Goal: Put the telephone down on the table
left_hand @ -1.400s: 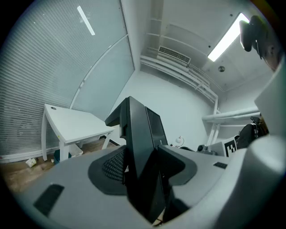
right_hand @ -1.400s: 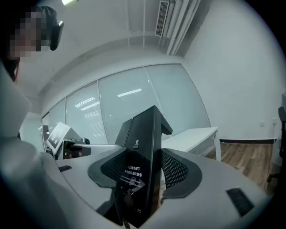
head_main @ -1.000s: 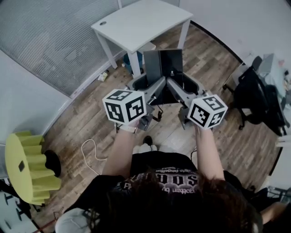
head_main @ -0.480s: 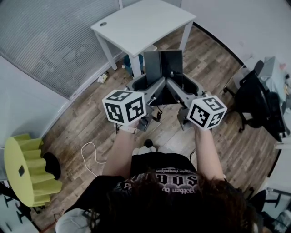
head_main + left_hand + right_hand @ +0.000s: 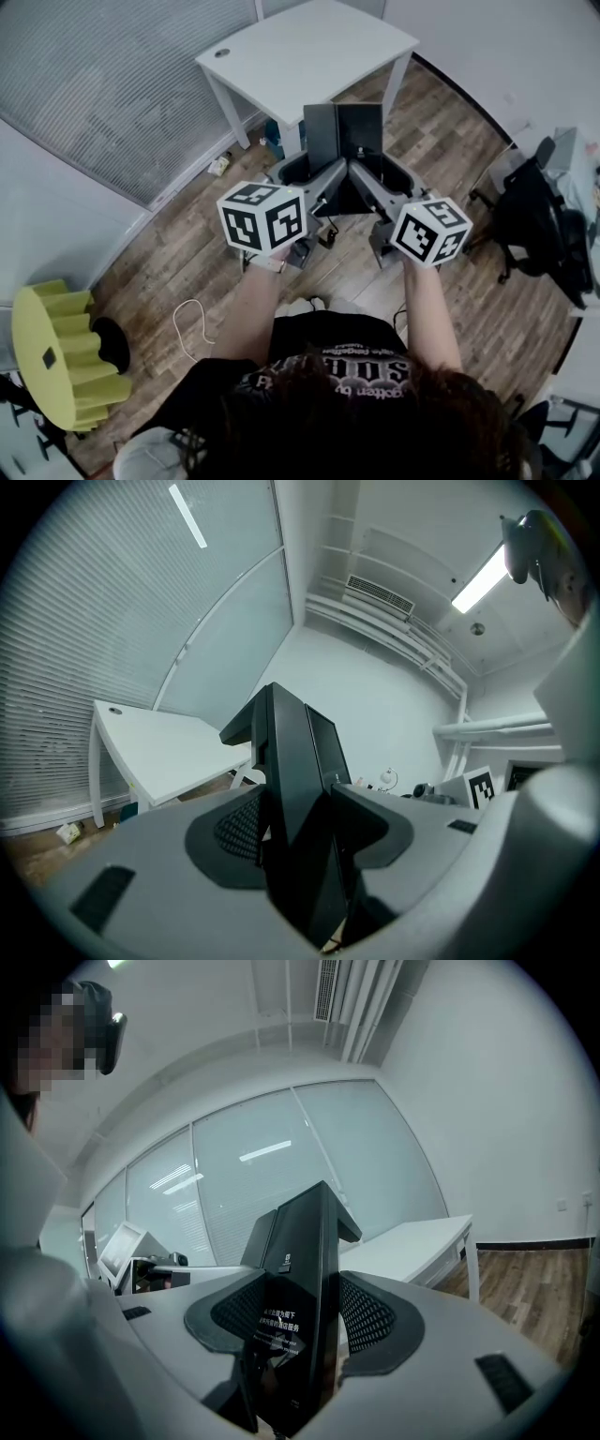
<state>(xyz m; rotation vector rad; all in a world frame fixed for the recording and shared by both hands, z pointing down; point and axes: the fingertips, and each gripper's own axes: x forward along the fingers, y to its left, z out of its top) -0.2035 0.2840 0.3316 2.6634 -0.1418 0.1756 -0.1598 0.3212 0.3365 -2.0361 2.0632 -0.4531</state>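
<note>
The telephone is a flat black device held upright in the air between both grippers, in front of the person's chest. My left gripper is shut on its left side and my right gripper on its right side. In the left gripper view the black telephone fills the gap of the left gripper. In the right gripper view the telephone shows small white print, with the right gripper clamped on it. The white table stands just beyond, its top below the telephone.
The white table lies to the left in the left gripper view and the same table to the right in the right gripper view. A yellow-green round stool stands at far left, a black office chair at right. A white cable lies on the wooden floor.
Both grippers keep their hold on the telephone. The table and floor have slid slightly right in the head view; the grippers sit almost where they were.
</note>
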